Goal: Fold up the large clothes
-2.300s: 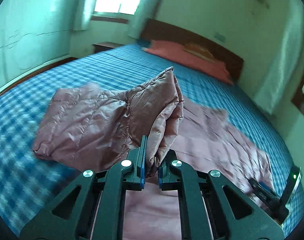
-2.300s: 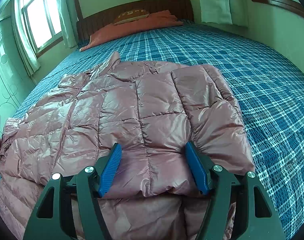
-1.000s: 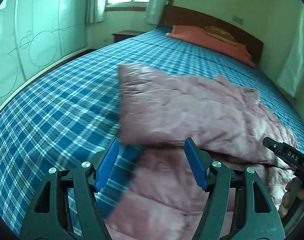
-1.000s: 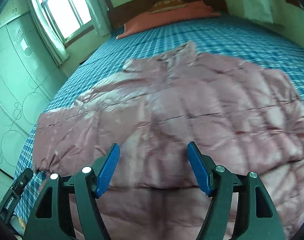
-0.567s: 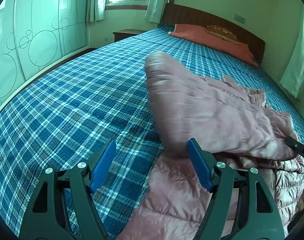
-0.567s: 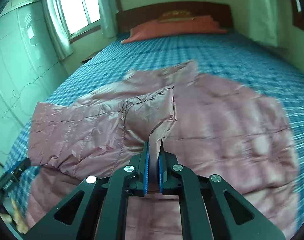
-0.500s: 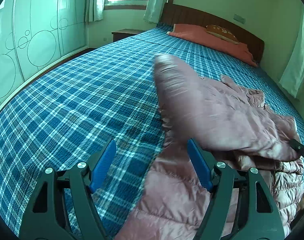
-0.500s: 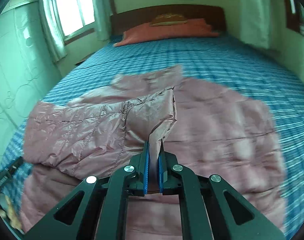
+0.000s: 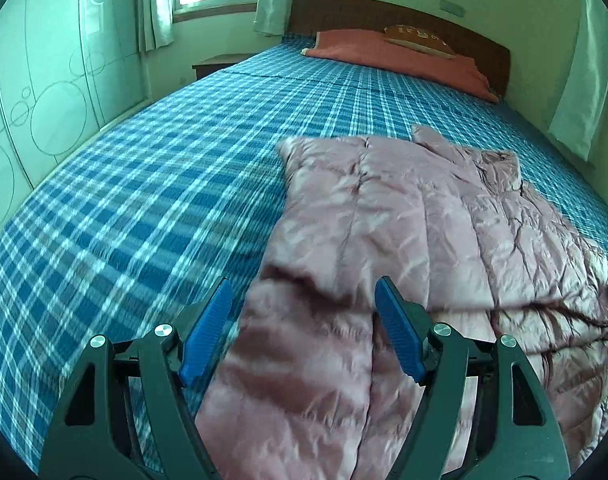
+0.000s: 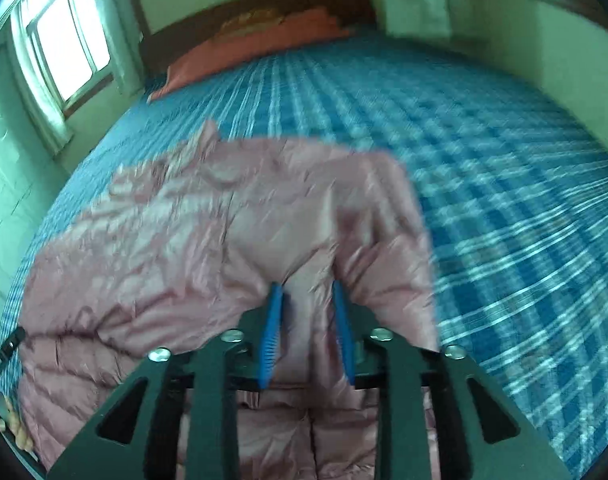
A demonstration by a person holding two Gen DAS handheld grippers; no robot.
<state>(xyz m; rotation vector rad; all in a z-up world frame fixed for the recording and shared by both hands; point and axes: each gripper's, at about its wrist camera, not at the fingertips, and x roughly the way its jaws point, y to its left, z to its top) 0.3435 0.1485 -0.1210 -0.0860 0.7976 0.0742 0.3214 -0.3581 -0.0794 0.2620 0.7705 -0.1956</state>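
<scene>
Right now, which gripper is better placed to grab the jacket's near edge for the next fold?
Left, probably. The left gripper is wide open, straddling the pink jacket near its hem. The right gripper is only partly open, its jaws opening off the folded sleeve.

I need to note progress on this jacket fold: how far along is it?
Done: the pink puffer jacket lies on the plaid bed with both sleeves folded across its body. In hand: nothing gripped; the left gripper hovers open over the hem end, and the right gripper is opening, with fabric seen between its pads but not pinched. Left: probably folding the body end over end.
</scene>
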